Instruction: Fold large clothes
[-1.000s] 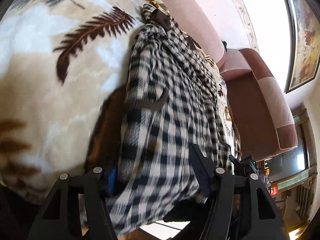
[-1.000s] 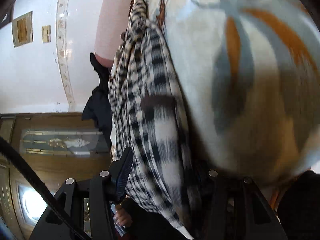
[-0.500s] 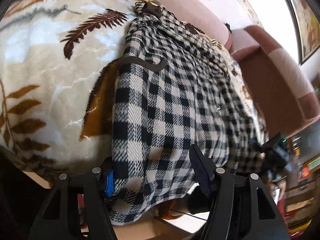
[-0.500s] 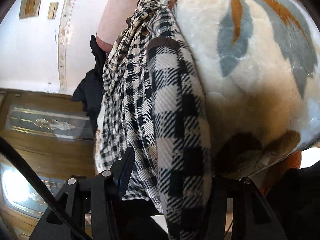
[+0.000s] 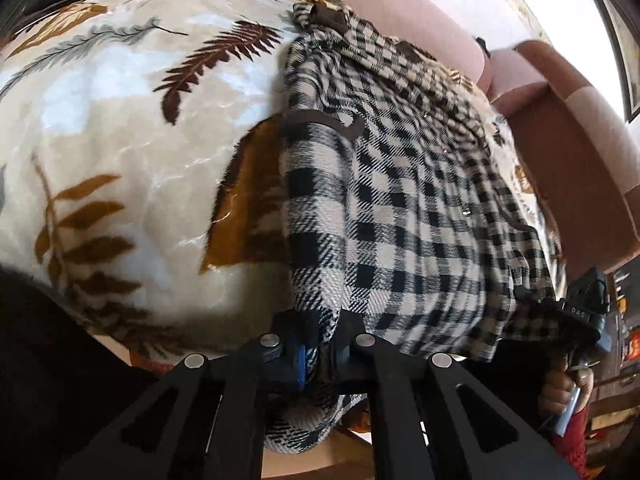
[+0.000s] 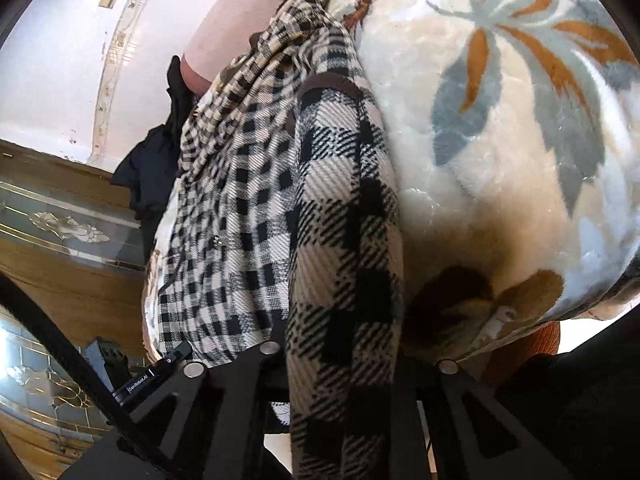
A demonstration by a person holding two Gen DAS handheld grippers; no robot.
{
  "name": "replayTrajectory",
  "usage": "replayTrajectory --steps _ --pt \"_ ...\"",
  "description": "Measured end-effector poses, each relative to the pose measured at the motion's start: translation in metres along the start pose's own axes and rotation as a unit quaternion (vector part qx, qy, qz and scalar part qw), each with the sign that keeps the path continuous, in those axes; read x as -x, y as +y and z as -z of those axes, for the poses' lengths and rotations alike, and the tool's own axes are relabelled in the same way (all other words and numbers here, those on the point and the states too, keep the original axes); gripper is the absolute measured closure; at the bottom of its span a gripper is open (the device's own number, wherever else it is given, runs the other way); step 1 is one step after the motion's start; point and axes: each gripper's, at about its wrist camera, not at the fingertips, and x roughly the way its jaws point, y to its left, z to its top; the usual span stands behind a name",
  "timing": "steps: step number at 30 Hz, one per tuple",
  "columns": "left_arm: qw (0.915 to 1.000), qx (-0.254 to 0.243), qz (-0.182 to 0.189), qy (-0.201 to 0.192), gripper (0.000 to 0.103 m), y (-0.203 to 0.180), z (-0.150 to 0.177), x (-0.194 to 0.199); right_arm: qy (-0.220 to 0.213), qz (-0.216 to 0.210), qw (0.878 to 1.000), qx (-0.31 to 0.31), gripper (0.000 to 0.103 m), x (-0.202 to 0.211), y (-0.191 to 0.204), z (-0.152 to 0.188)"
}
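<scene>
**Reader:** Between the fingers of the left gripper (image 5: 316,354), what is held?

**Legend:** The lower hem of the checked shirt (image 5: 420,216). The two fingers stand pressed together on a fold of its black-and-cream cloth, just at its left edge, with a little cloth hanging below the grip.

**Reader:** And the right gripper (image 6: 344,356)?

**Legend:** It pinches the opposite edge of the same hem; cloth runs down between its fingers and hangs below them. From the left wrist view this tool appears off to the right, at the far corner of the hem.

**Reader:** Where does the garment lie beyond the tongs?

**Legend:** It stretches away from both tools across a plush leaf-print blanket (image 5: 120,128), collar end farthest off, near the pink sofa back (image 5: 404,12). A brown-trimmed pocket (image 5: 324,120) sits ahead of the left tool. A dark garment (image 6: 156,160) hangs beyond the shirt to the left of the right tool.

**Reader:** How far along is the folding?

**Legend:** Judged early to midway. The shirt looks narrowed lengthwise, possibly with sides already turned in, though the far part is rumpled and hard to read. Both hem corners are gripped; carrying the hem toward the collar appears not yet done.
</scene>
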Motion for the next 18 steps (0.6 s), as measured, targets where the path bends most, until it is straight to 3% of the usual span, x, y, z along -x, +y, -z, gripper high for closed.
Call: replayTrajectory --steps 8,14,18 --pt "0.9988 0.005 0.049 0.002 0.097 -0.009 0.008 0.023 -0.001 -0.017 0.999 0.036 0.095 0.035 0.012 0.015" --pt "0.9971 -0.005 0.074 0.018 0.096 -0.016 -0.022 0.030 0.014 -0.010 0.997 0.078 0.095 0.028 0.038 0.003" --pt "0.9962 -0.019 0.084 0.010 0.096 -0.026 -0.057 0.034 0.006 -0.011 0.995 0.098 0.095 0.026 0.059 -0.029"
